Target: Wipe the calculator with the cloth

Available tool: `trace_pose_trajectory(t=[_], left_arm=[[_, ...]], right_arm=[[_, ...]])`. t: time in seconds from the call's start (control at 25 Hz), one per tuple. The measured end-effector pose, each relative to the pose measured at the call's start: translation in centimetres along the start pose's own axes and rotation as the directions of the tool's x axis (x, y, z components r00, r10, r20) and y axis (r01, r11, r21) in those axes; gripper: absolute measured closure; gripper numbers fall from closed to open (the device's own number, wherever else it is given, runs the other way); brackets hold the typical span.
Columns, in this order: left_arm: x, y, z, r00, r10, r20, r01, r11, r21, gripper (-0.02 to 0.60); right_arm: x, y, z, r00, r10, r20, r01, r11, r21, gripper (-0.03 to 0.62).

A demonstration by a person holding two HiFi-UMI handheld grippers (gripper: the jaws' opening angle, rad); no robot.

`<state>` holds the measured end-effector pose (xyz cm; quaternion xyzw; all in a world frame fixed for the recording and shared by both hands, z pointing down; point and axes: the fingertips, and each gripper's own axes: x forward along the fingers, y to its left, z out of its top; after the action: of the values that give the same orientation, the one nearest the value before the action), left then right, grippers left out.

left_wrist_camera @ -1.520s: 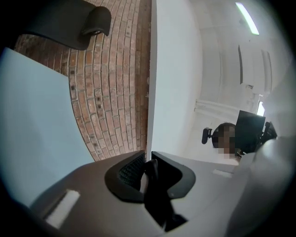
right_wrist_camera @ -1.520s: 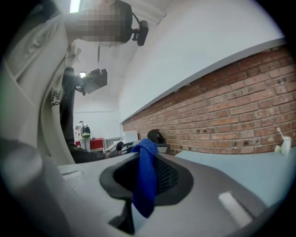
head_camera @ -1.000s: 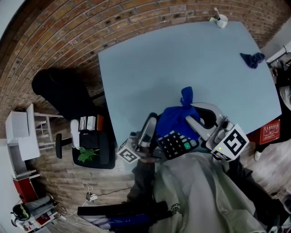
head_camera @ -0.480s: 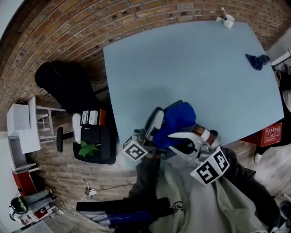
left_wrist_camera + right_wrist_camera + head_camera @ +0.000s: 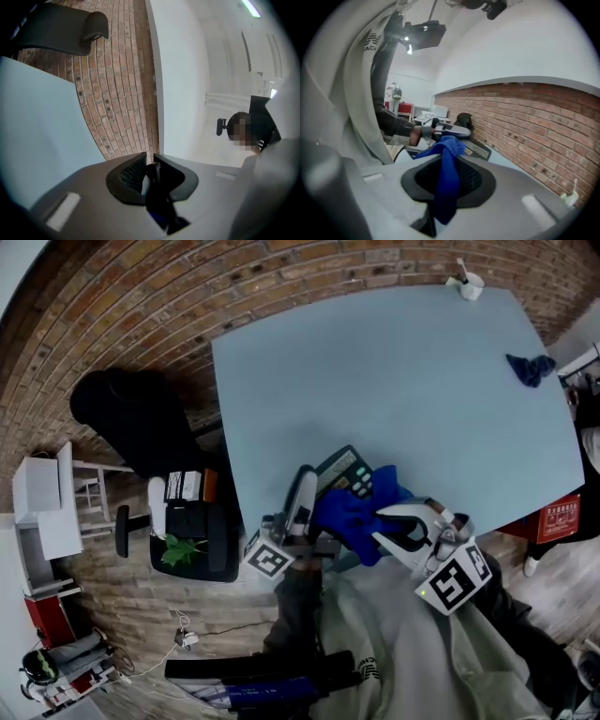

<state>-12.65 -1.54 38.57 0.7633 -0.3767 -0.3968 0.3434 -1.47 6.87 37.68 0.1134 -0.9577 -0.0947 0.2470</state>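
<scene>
1. A pale grey-green jacket [image 5: 412, 652] fills the head view's 5 o'clock, with a dark sleeve [image 5: 292, 610] at 6 o'clock.
2. The left gripper [image 5: 309, 486] has a light grey shell, black ridged pads [image 5: 131, 171] and a black-and-white marker cube [image 5: 269, 559].
3. The right gripper [image 5: 373, 521] has a white shell and a like cube [image 5: 453, 579] with a small green light [image 5: 424, 593].

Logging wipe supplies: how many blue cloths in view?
2. One cloth is clamped in the right tool, at the calculator; the other cloth lies bunched near the table's far right edge. None other shows.
</scene>
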Motion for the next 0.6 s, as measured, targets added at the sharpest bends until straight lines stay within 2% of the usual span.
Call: trace_pose_trajectory(t=[0.12,0.2,0.28,0.36,0.44,0.56,0.6], left_arm=[[0.4,0.2,0.3,0.998,0.003,0.055,-0.001,0.999,-0.039,0.537],[0.5,0.3,1.1,0.991,0.009,0.134,0.006,0.994,-0.111,0.537],[-0.1,1.1,2.3,0.971,0.04,0.235,0.007,0.981,-0.194,0.537],[-0.6,1.3,3.5,0.948,0.037,0.318,0.051,0.963,-0.264,0.538],[-0.5,0.3,3.9,0.941,-0.017,0.337,0.114,0.956,-0.271,0.54],[-0.1,-0.9,3.9,0.942,-0.074,0.328,0.166,0.95,-0.264,0.545],[0.1,-1.3,3.9,0.938,-0.093,0.333,0.192,0.942,-0.276,0.545]], right_arm=[[0.8,3.8,1.4,0.994,0.108,0.014,-0.106,0.991,-0.078,0.522],[1.2,5.9,2.2,0.986,0.164,0.038,-0.158,0.979,-0.128,0.522],[1.1,6.8,2.3,0.983,0.179,0.05,-0.17,0.975,-0.14,0.522],[0.7,5.9,1.6,0.99,0.126,0.057,-0.118,0.986,-0.118,0.522],[0.1,3.3,0.9,0.997,0.01,0.071,-0.004,0.996,-0.088,0.522],[-1.3,-1.4,1.1,0.979,-0.153,0.136,0.159,0.987,-0.034,0.525],[-1.9,-2.7,1.0,0.966,-0.203,0.159,0.201,0.979,0.033,0.523]])
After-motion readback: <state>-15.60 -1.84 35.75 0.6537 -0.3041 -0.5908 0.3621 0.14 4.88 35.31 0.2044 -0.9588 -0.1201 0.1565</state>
